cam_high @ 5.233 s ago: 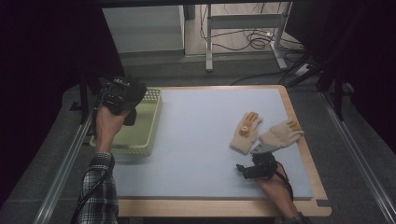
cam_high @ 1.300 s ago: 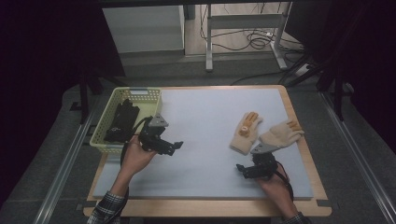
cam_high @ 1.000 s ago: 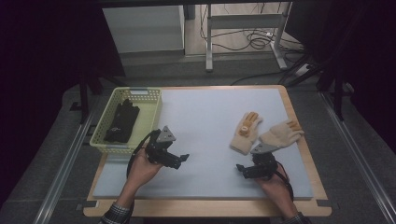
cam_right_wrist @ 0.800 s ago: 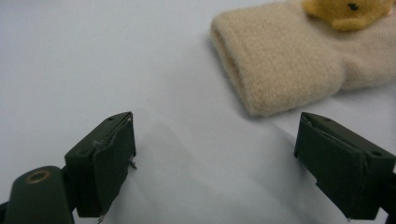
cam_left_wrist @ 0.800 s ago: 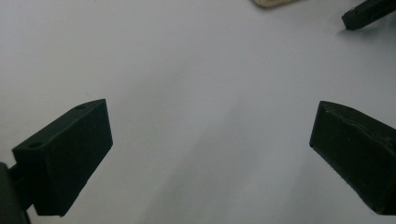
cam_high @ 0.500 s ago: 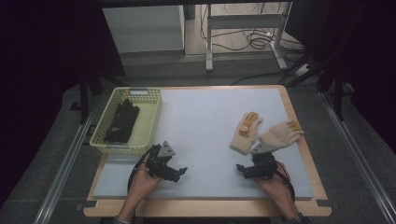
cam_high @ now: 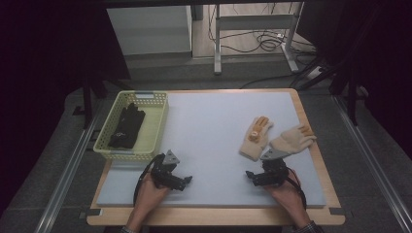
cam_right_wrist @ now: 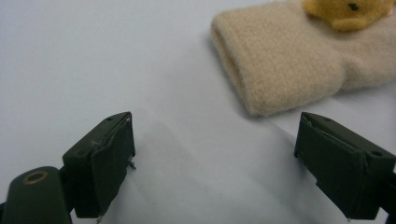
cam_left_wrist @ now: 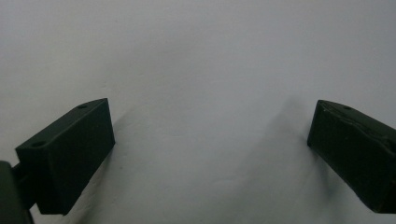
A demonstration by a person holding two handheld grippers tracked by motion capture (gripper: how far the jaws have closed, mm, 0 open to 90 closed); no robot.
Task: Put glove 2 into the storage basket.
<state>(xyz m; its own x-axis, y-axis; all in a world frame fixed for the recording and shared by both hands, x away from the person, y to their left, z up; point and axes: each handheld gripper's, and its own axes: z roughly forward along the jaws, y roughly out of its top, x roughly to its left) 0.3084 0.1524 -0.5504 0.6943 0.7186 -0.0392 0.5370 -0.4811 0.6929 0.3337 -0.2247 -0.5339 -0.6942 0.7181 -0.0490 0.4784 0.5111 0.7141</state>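
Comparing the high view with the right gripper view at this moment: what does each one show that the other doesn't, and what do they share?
High view alone: the yellow-green basket with the black gloves in it, the left hand-held gripper, the second beige glove and the wooden table edge.

Right gripper view alone: the right hand-held gripper seen close, jaws wide apart with nothing between them, and the knit of the cuff.

Both: the beige glove with the yellow toy patch lying on the pale mat.

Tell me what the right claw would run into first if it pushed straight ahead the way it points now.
Most likely the ribbed cuff of the cream knitted glove, which lies just ahead and slightly right of the open right claw. Only bare pale blue table mat lies between them, though depth is hard to judge.
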